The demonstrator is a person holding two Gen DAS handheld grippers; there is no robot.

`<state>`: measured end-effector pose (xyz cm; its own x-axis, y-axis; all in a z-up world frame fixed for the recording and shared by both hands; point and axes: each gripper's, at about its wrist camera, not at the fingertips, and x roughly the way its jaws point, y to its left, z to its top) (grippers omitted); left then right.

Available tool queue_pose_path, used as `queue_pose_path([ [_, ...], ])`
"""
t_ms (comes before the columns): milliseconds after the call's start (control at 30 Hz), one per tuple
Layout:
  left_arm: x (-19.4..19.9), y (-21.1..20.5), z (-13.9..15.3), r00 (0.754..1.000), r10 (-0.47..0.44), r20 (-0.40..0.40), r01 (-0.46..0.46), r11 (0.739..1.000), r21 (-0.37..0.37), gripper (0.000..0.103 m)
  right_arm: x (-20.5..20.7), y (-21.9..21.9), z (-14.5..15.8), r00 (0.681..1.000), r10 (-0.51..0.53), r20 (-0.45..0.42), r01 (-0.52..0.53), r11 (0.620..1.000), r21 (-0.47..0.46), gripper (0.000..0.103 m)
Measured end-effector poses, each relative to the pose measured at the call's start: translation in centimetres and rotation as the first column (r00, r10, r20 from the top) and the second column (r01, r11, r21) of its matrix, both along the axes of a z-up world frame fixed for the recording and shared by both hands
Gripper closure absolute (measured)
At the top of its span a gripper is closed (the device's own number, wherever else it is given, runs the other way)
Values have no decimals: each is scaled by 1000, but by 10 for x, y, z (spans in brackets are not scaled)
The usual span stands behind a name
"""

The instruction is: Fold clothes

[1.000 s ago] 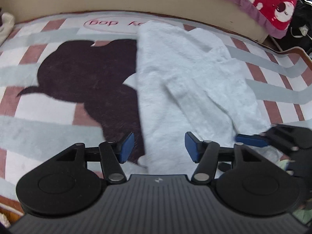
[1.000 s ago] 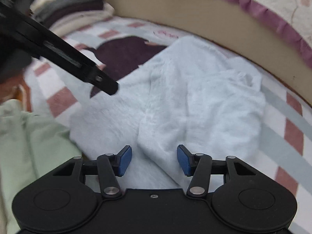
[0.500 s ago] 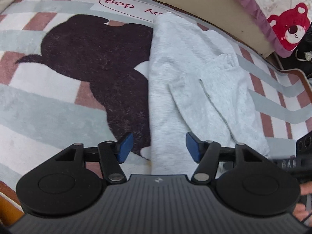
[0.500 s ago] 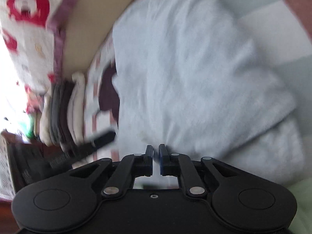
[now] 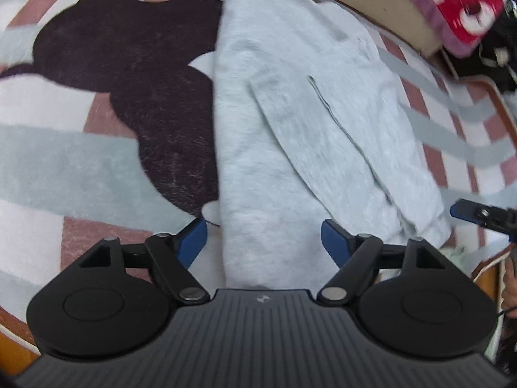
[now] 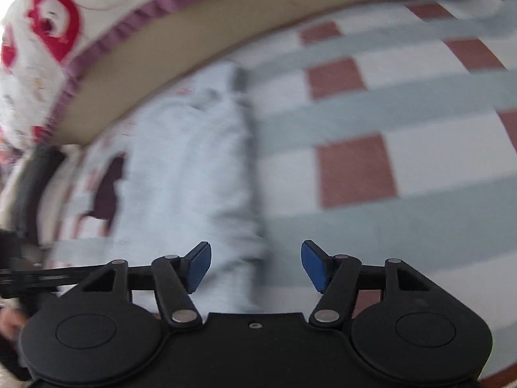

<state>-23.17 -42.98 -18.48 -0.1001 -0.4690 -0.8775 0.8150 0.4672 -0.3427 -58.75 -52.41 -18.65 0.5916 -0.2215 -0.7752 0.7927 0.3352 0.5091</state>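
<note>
A pale grey fleece garment (image 5: 300, 123) lies folded lengthwise on the striped blanket, with a sleeve laid across its top. My left gripper (image 5: 263, 239) hovers open over the garment's near end, holding nothing. In the right wrist view the same garment (image 6: 194, 177) appears blurred, stretching away from me. My right gripper (image 6: 255, 265) is open just above its near right edge, empty. The right gripper's blue fingertip (image 5: 462, 210) shows at the left wrist view's right edge, beside the garment's corner.
The blanket (image 5: 64, 161) has pink, white and grey stripes and a dark animal shape (image 5: 129, 64). A tan headboard edge (image 6: 226, 32) and a bedcover with red bears (image 5: 465, 3) run along the far side. A person's hand (image 5: 510, 278) is at the right.
My right gripper has gone from shut to open and has swung round to face along the garment. The left gripper has stayed open and moved a little closer over the garment's near end.
</note>
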Motion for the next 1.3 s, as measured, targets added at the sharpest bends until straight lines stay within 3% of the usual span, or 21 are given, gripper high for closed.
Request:
queue_pose_path([
  [133, 5, 6, -3, 992, 22, -127, -28, 999, -45, 25, -4, 1, -29, 982, -34, 185, 11, 992, 123, 36],
  [200, 9, 11, -6, 980, 56, -191, -72, 994, -76, 30, 3, 2, -41, 960, -12, 279, -38, 984, 175, 36],
  [267, 7, 13, -5, 981, 85, -174, -104, 989, -102, 43, 12, -1, -53, 933, 24, 360, -106, 972, 211, 35],
  [300, 4, 11, -4, 986, 74, -148, -91, 989, -114, 55, 15, -4, -55, 927, 13, 374, -100, 971, 215, 35],
  [333, 2, 10, -1, 990, 58, -125, -75, 988, -138, 74, 17, -8, -55, 924, 4, 382, -95, 971, 219, 35],
  [400, 0, 9, 10, 996, 29, -83, -45, 979, -200, 83, 29, -11, -50, 936, 40, 351, -109, 978, 178, 55],
  [433, 1, 9, 15, 997, 27, -76, -45, 970, -237, 83, 36, -11, -44, 942, 68, 329, -121, 982, 146, 78],
  [467, 3, 10, 21, 996, 33, -79, -54, 959, -277, 83, 41, -11, -37, 942, 91, 324, -134, 984, 115, 82],
  [533, 5, 10, 29, 996, 33, -80, -57, 944, -324, 84, 47, -13, -23, 918, 89, 387, -135, 987, 92, 83],
  [600, 6, 8, 27, 995, 30, -93, -58, 948, -314, 82, 53, -19, -10, 895, 59, 442, -111, 990, 92, 84],
  [667, 6, 7, 25, 994, 31, -105, -61, 953, -296, 68, 61, -27, 1, 890, 35, 455, -85, 992, 91, 84],
  [733, 5, 6, 24, 994, 35, -104, -62, 960, -274, 42, 72, -31, 11, 892, 28, 452, -69, 995, 76, 84],
  [800, 3, 6, 24, 994, 39, -102, -64, 966, -252, 40, 76, -34, 17, 897, 35, 441, -71, 995, 65, 84],
  [867, 2, 5, 23, 994, 43, -101, -65, 971, -230, 46, 79, -36, 21, 904, 41, 426, -73, 996, 58, 85],
  [900, 1, 5, 23, 994, 45, -100, -66, 974, -218, 81, 79, -37, 20, 907, 38, 419, -70, 996, 61, 85],
  [933, 0, 4, 23, 994, 47, -99, -67, 976, -207, 90, 75, -37, 18, 910, 31, 414, -66, 995, 69, 85],
  [1067, -2, 5, 22, 993, 55, -106, -72, 983, -168, 91, 58, -28, 20, 917, 18, 398, -66, 992, 106, 85],
  [1300, 1, 22, 29, 975, 61, -211, -94, 984, -148, 91, 20, 18, 34, 926, 39, 375, -85, 991, 107, 86],
])
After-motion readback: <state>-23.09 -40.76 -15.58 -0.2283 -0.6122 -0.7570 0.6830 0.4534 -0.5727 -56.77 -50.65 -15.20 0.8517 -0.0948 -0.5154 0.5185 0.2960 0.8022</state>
